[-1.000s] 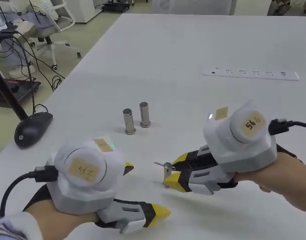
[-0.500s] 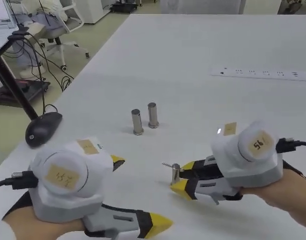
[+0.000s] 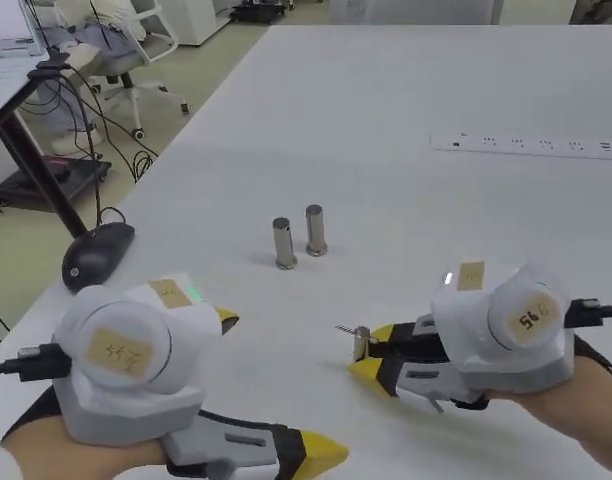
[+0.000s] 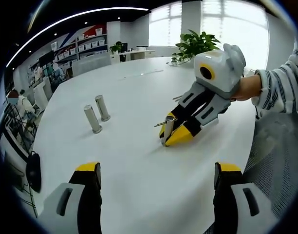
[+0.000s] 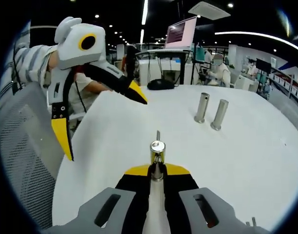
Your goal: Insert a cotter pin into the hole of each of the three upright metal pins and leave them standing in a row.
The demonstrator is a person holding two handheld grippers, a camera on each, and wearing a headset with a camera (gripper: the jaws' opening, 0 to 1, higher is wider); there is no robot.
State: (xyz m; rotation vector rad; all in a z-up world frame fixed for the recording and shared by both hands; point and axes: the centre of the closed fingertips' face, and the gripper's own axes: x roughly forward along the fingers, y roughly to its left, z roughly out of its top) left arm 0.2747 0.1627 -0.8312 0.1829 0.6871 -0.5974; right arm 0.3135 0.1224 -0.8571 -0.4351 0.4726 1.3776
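Observation:
My right gripper (image 3: 371,356) is shut on a short metal pin (image 3: 361,343) near the table's front, with a thin cotter pin (image 3: 345,329) sticking out of its top to the left. The same metal pin (image 5: 157,151) stands between the yellow tips in the right gripper view. Two more metal pins (image 3: 283,243) (image 3: 315,229) stand upright side by side farther back, also in the left gripper view (image 4: 92,118) (image 4: 102,107). My left gripper (image 3: 276,390) is open at the front left, nothing between its fingers (image 4: 89,171), away from the pins.
A white power strip (image 3: 531,146) lies at the far right of the white table (image 3: 386,110). A black mouse-like object (image 3: 96,253) lies off the table's left edge, with chairs and cables on the floor beyond.
The head camera shifted, so everything slid right in view. My right gripper stays shut on the pin with the cotter pin. The left gripper dropped lower in view.

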